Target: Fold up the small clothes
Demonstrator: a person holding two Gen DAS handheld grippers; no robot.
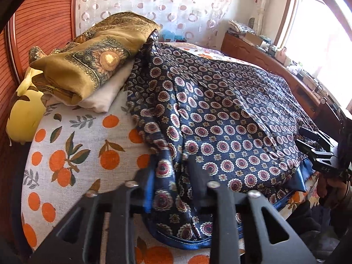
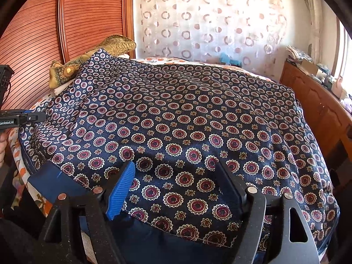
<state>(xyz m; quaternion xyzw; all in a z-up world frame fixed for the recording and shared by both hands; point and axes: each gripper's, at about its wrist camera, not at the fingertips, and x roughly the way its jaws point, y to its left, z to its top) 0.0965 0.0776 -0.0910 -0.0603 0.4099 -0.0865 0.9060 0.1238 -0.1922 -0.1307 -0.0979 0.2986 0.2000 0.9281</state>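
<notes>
Here, my left gripper [image 1: 173,189] angles downward, its jaws pinched on a raised fold of the navy medallion-print garment [image 1: 220,114] spread over the orange-print bedsheet [image 1: 72,145]. My right gripper [image 2: 176,189] tilts down, jaws wide apart above the hem, gripping nothing.

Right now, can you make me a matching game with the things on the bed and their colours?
Things:
1. patterned garment
2. bedsheet
3. folded cloth
4. pillow

Colours:
A. white with oranges
B. plain yellow
C. navy with red medallions
D. gold with a sunflower

Pairs: 1-C, 2-A, 3-D, 4-B
</notes>
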